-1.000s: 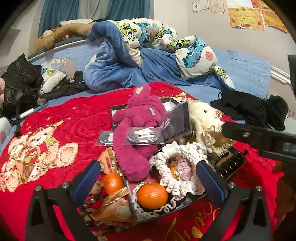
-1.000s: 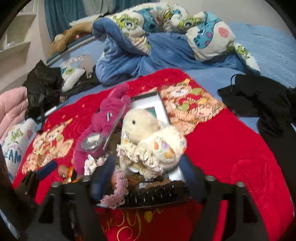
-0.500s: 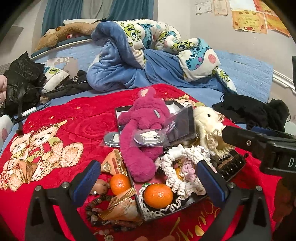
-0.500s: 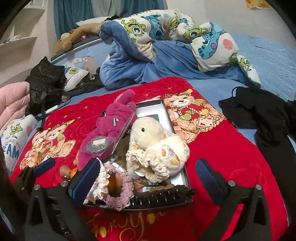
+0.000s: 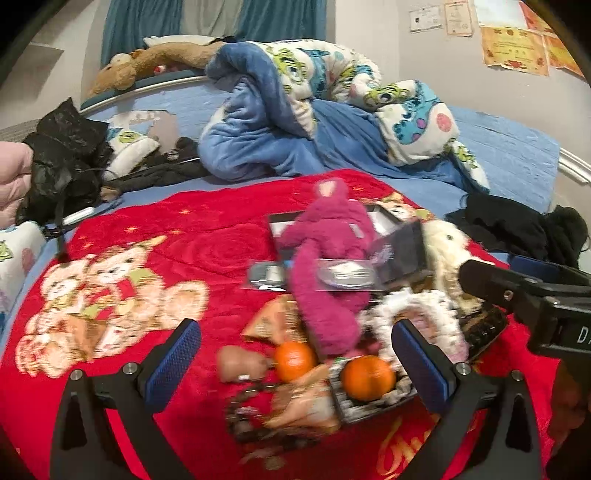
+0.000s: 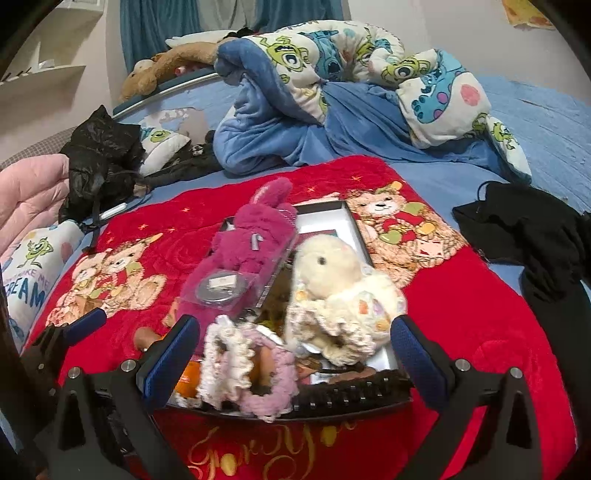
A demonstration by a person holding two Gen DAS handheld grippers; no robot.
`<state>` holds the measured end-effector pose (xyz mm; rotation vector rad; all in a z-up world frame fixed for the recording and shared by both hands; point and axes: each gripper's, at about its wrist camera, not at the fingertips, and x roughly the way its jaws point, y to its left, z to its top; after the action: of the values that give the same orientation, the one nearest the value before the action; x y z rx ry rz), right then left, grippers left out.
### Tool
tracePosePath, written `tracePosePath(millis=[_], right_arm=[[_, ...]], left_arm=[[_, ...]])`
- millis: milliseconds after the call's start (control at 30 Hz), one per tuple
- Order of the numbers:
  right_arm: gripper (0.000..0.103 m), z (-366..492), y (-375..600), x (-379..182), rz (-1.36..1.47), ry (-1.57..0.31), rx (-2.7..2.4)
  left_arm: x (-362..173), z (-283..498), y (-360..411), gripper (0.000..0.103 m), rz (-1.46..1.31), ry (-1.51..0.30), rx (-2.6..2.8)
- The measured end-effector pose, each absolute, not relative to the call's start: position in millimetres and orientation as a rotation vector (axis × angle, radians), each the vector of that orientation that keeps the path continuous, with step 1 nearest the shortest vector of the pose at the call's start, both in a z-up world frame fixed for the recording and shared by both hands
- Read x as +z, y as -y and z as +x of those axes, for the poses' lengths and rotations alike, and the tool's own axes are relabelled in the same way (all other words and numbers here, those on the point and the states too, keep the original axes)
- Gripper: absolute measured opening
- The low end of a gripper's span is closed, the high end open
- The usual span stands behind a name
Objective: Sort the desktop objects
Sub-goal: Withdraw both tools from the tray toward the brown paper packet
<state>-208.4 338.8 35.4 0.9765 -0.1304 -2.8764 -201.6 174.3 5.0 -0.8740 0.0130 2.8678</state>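
Hovering with jaws spread and empty, the right gripper (image 6: pixel 291 354) and left gripper (image 5: pixel 293 363) faced the crowded tray (image 6: pixel 354 225) on the red blanket (image 6: pixel 461 314); picking the top cream plush (image 6: pixel 340 291) first seemed safest.

A bed (image 5: pixel 517 155) with a pale blue sheet filled the room, a red bear-print blanket (image 5: pixel 155 258) spread over its near part. A rumpled blue cartoon quilt (image 6: pixel 332 92) lay heaped near the curved headboard rail (image 6: pixel 166 88). Teal curtains (image 5: pixel 147 26) hung behind. Certificates (image 5: pixel 513 48) were stuck on the grey wall (image 5: pixel 369 37).
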Motion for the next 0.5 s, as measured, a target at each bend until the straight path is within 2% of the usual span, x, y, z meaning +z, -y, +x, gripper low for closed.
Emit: tracePosePath(millis=[267, 500], right_arm=[[0.103, -208, -303, 43, 0.931, 0.111, -2.828], [0.103, -208, -259, 49, 0.893, 0.084, -2.775]], left_arm=[[18, -189, -103, 0.103, -0.897, 0.041, 2.979], [28, -183, -37, 0.103, -0.891, 0.171, 3.074]])
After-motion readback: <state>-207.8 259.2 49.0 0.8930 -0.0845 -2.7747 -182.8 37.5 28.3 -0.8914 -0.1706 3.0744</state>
